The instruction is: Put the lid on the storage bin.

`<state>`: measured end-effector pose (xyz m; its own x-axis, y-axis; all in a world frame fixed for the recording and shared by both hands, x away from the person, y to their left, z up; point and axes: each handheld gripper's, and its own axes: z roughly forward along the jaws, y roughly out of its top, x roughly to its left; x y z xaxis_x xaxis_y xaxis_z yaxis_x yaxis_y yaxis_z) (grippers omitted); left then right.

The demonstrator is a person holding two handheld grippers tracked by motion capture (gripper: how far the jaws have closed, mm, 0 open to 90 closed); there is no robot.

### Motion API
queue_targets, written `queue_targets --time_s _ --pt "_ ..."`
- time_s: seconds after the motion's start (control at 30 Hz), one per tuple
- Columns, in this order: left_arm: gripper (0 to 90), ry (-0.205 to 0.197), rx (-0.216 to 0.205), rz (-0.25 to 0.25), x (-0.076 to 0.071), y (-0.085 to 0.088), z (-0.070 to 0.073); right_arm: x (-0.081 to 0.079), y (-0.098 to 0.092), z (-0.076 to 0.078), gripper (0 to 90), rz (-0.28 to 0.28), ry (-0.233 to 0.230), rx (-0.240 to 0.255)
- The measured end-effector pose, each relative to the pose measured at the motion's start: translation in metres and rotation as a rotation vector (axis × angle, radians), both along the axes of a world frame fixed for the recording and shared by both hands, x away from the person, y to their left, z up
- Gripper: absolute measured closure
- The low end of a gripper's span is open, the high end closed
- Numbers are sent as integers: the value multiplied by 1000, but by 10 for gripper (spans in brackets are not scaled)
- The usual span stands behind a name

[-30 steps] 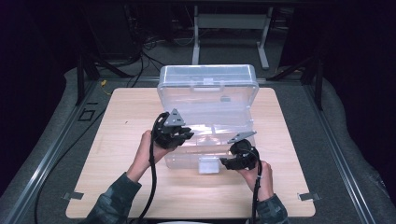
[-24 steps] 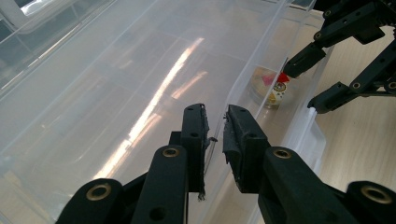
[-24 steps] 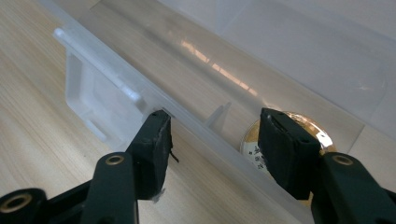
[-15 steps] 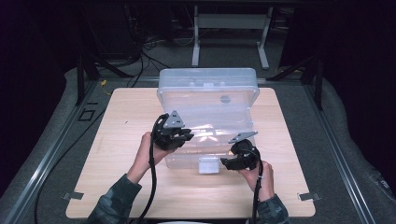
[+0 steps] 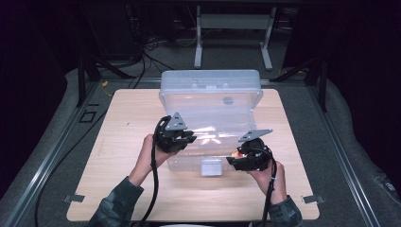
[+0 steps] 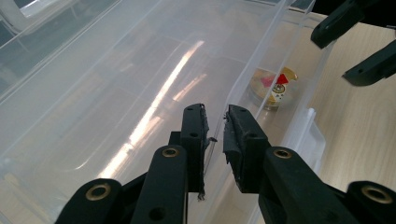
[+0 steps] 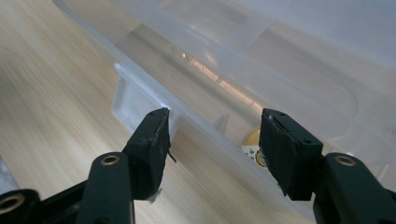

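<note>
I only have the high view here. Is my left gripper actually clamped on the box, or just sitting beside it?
Observer: Clamped. In the left gripper view, the left gripper has its fingers nearly together, with the thin front wall of the clear box between them.
Operator: Anything inside? I just see glare.
Observer: Yes. A small round gold piece with a red mark lies on the box floor, close to the front wall.
Operator: And the right gripper?
Observer: The right gripper is open, with its fingers well apart and nothing gripped. The box's front rim and latch tab lie just ahead of it.
</note>
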<state>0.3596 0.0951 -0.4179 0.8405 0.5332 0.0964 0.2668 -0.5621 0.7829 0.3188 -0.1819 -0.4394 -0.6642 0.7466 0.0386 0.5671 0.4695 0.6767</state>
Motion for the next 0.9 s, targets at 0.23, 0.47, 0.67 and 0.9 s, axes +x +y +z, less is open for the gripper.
queue_targets --time_s 0.23,0.47,0.67,0.9 --pt "768 5 -6 0 -1 0 -1 2 -3 32 429 29 -57 67" --pt "762 9 -6 -3 -2 1 -3 19 0 57 445 21 -110 92" --pt "749 17 -5 1 -5 1 -5 47 4 63 604 -30 -133 96" --pt "728 56 -33 1 -8 3 -12 60 10 57 842 -85 -130 94"
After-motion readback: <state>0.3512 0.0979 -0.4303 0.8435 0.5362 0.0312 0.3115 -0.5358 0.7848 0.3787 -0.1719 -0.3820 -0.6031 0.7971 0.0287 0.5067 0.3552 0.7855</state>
